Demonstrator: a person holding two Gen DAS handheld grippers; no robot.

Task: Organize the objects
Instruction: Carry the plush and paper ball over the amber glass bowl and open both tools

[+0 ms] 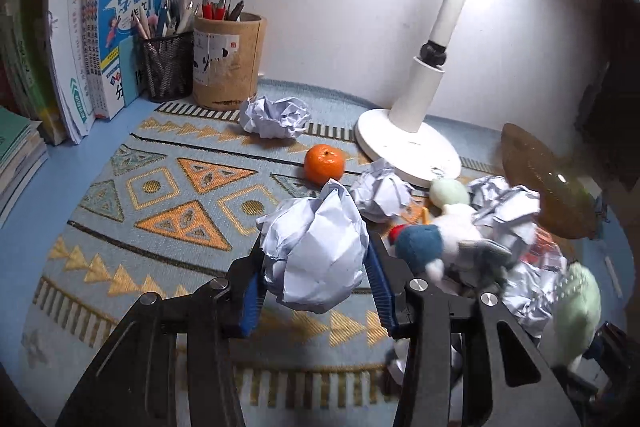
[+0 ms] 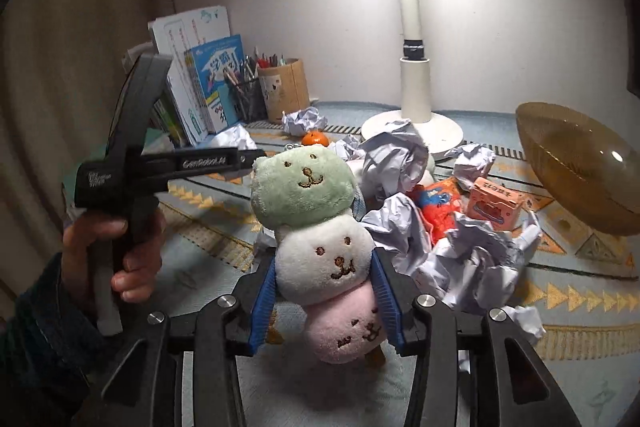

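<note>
Left claw (image 1: 316,267): clamped on a paper ball (image 1: 316,247), the blue pads pressing its two sides; the ball hangs clear of the mat (image 1: 168,195), nearer the camera than the lamp base (image 1: 408,147).
Right claw (image 2: 324,279): clamped on a plush (image 2: 316,231) of three stacked faces, green over white over pink; the pads squeeze the white middle one. It is held upright, in front of the lamp base and to its left in the right wrist view.
Hand (image 2: 116,251): a person's hand grips the left tool's handle, left of the plush.
Done so far: by the look of it, little; two things are picked up, and neither has a place yet.
Left near the lamp: one paper wad (image 1: 276,117) behind and left of the base, one (image 1: 384,193) just in front of it, and more crumpled paper (image 2: 472,263) heaped in front and to its right.
Also loose: an orange (image 1: 324,163) just left of the base; a small pink box (image 2: 496,205) and an orange wrapper (image 2: 436,207) among the heap.
Bowl (image 2: 576,163): amber glass, tilted, right of the base; nothing visible in it.
Already tidy: pen cups (image 1: 228,63) and books (image 1: 120,39) stand far left of the lamp, against the wall.
Judgement: early stage; most of the sorting remains.
</note>
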